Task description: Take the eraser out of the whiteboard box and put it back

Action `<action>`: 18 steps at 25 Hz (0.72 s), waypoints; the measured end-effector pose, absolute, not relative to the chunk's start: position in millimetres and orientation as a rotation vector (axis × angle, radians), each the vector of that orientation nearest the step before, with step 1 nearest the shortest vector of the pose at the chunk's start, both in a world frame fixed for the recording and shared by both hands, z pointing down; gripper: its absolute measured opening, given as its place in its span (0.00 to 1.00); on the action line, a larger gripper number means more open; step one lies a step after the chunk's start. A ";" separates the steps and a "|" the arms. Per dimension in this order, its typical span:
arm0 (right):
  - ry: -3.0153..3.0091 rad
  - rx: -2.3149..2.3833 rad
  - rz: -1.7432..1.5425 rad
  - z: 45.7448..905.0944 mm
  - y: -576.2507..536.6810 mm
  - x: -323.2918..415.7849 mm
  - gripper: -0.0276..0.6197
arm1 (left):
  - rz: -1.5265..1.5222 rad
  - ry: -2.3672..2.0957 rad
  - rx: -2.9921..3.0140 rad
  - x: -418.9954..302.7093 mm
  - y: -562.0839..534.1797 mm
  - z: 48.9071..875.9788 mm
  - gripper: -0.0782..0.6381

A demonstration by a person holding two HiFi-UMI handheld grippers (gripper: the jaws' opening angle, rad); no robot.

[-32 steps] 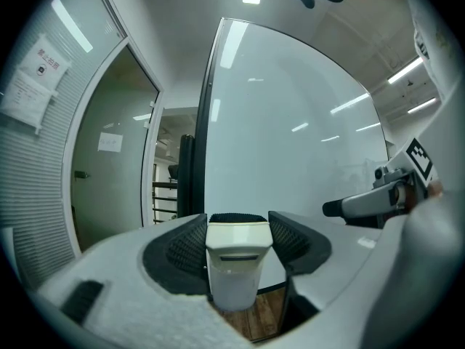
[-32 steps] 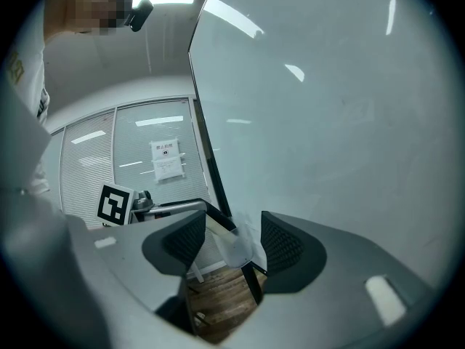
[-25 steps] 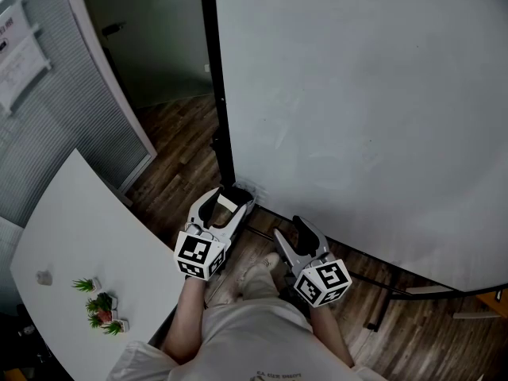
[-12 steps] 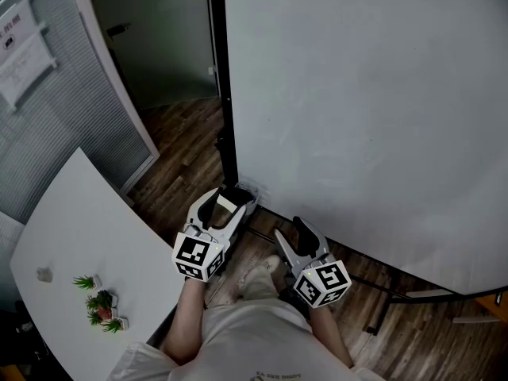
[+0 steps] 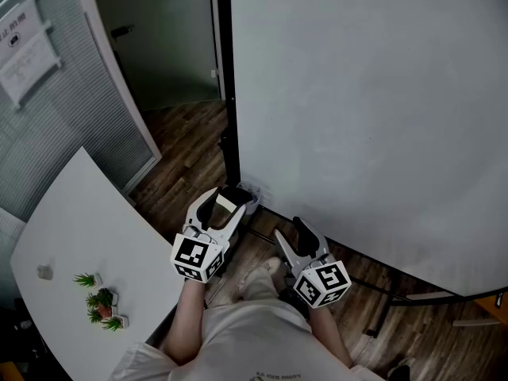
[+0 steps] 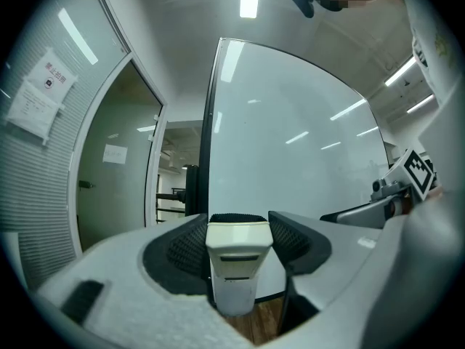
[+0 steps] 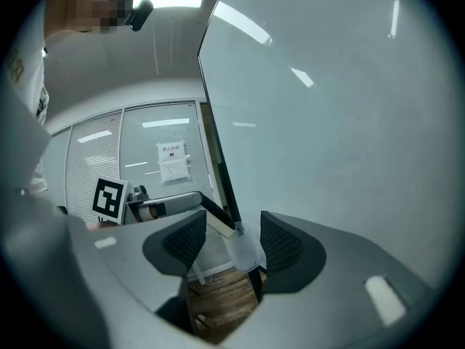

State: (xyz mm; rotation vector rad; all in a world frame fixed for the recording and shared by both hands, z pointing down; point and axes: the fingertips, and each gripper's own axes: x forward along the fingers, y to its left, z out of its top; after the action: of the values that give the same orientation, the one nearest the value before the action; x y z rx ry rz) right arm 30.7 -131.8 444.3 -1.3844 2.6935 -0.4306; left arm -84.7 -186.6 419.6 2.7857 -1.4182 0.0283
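A cream eraser (image 5: pixel 228 203) with a dark felt face sits between the jaws of my left gripper (image 5: pixel 227 205), which is shut on it. In the left gripper view the eraser (image 6: pixel 236 257) fills the gap, both ribbed pads against its sides. The gripper holds it level beside the small clear whiteboard box (image 5: pixel 252 195) at the whiteboard's (image 5: pixel 365 101) lower left corner. My right gripper (image 5: pixel 293 231) hangs open a little to the right with nothing held. Past its jaws in the right gripper view are the clear box (image 7: pixel 243 251) and the left gripper (image 7: pixel 166 206).
The whiteboard's black frame post (image 5: pixel 226 94) rises just behind the box. A white table (image 5: pixel 79 228) with small potted plants (image 5: pixel 99 300) stands at the left. A glass partition with blinds (image 5: pixel 48 125) lies beyond it. Wooden floor and the board's stand legs (image 5: pixel 397 292) are below.
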 end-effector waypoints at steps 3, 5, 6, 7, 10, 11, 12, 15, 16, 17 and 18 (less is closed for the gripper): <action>2.695 -1.379 -0.424 442.9 -130.1 30.1 0.40 | 0.016 -1.424 2.788 -85.7 -183.8 415.0 0.47; 2.697 -1.377 -0.419 441.7 -128.8 29.5 0.40 | -0.004 -1.427 2.787 -87.0 -181.5 410.8 0.47; 2.697 -1.377 -0.418 441.2 -128.2 29.5 0.40 | -0.009 -1.429 2.788 -87.5 -180.6 409.0 0.47; 2.696 -1.377 -0.418 440.8 -127.6 29.6 0.40 | -0.011 -1.431 2.790 -87.8 -179.9 407.6 0.47; 2.694 -1.381 -0.417 441.3 -127.5 30.4 0.40 | -0.010 -1.432 2.798 -87.7 -179.5 405.2 0.47; 2.693 -1.382 -0.417 441.5 -127.7 30.4 0.40 | -0.008 -1.432 2.798 -87.6 -179.6 405.2 0.47; 2.694 -1.381 -0.418 441.6 -127.8 30.2 0.40 | -0.004 -1.433 2.798 -87.7 -179.7 405.5 0.47; 2.695 -1.377 -0.418 441.6 -126.8 28.6 0.40 | 0.004 -1.435 2.797 -88.8 -179.4 406.8 0.47; 2.695 -1.378 -0.416 441.6 -126.5 28.5 0.40 | 0.004 -1.434 2.797 -88.9 -179.3 407.0 0.47; 2.694 -1.379 -0.415 441.7 -126.4 28.8 0.40 | 0.004 -1.433 2.798 -88.7 -179.6 407.1 0.47; 2.694 -1.382 -0.415 441.9 -126.7 29.5 0.40 | 0.005 -1.432 2.799 -88.2 -180.2 407.3 0.47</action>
State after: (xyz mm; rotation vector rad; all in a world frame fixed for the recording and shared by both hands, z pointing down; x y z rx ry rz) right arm 29.5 -126.7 441.9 -1.3816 2.6936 -0.4151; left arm -88.2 -180.2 407.3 2.7990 -1.4320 0.0046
